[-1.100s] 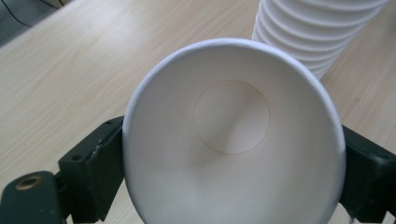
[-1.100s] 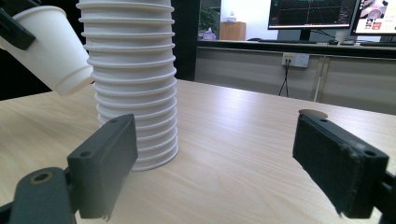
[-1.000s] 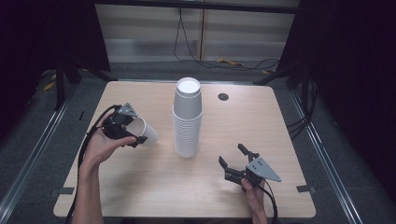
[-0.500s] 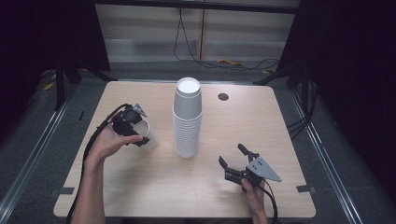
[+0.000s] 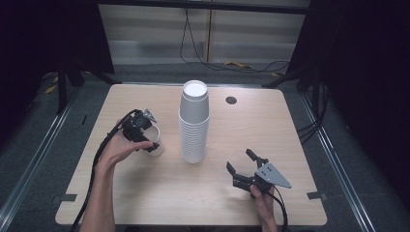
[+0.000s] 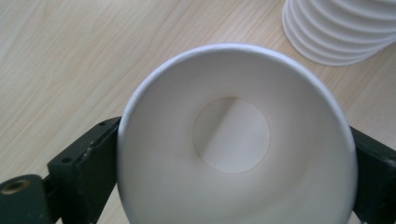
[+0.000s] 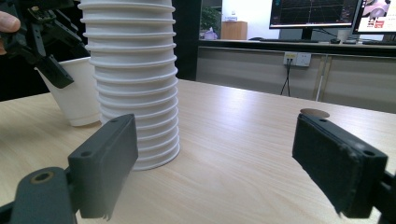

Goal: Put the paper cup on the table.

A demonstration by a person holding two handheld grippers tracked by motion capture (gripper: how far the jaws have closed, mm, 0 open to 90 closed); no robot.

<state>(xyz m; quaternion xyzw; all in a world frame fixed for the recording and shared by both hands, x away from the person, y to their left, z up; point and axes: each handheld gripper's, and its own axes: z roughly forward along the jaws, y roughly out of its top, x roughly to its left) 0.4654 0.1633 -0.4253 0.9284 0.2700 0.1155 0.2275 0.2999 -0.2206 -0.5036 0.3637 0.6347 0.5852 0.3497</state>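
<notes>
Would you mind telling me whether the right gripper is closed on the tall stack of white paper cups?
No, the right gripper rests open on the table, its jaws spread apart and short of the tall stack of white paper cups.

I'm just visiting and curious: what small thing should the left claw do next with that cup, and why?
Probably open the left claw and let go: the single paper cup looks upright, its base on the table beside the stack of cups.

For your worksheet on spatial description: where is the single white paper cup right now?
In the high view, the single white paper cup stands upright on the table's left side, between the left tongs, left of the tall cup stack.
</notes>
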